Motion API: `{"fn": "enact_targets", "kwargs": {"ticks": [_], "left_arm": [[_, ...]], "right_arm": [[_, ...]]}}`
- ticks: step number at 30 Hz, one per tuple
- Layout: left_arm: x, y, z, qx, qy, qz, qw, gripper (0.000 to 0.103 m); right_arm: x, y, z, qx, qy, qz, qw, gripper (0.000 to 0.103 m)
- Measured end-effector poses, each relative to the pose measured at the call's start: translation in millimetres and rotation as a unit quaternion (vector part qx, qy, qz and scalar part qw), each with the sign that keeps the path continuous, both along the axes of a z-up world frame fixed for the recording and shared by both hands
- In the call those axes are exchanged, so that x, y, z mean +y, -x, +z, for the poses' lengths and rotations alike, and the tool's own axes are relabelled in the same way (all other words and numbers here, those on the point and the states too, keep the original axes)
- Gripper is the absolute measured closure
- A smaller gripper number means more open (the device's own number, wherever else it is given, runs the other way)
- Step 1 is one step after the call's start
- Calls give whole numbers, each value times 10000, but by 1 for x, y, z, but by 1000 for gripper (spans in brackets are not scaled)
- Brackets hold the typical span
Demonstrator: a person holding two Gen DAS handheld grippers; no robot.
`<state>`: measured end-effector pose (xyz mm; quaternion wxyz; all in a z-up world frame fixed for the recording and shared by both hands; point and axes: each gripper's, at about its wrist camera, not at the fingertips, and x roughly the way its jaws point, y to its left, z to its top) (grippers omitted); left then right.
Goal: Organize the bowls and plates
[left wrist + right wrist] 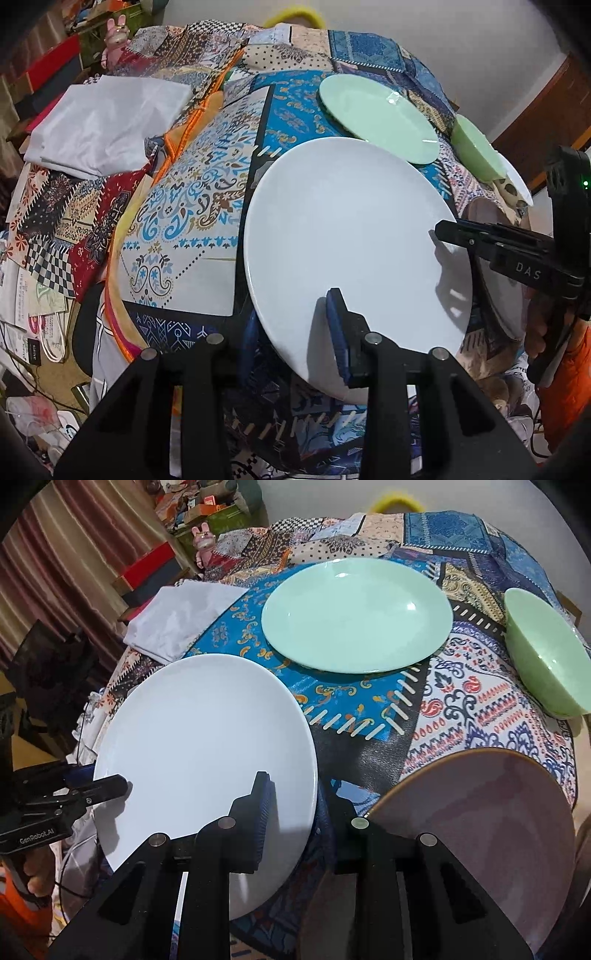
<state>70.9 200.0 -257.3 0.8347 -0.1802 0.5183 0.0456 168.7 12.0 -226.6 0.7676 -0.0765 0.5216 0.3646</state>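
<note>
Both tools pinch one smooth round white plate [354, 236].

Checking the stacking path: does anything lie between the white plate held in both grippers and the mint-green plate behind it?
Nothing visible does. Only bare patterned tablecloth lies between the white plate and the green plate. The green bowl, the pink plate and the folded white cloth all sit off to the sides.
</note>
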Motion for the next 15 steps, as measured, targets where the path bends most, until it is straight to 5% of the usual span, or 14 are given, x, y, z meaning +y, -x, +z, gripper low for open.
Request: {"fn": "enact_targets", "kwargs": {"ticks": [15], "left_arm": [[-26,3,43,-452,-187,-166,9987,68]], "right_arm": [[-34,10,35,-392,-394,-282,9981,80]]}}
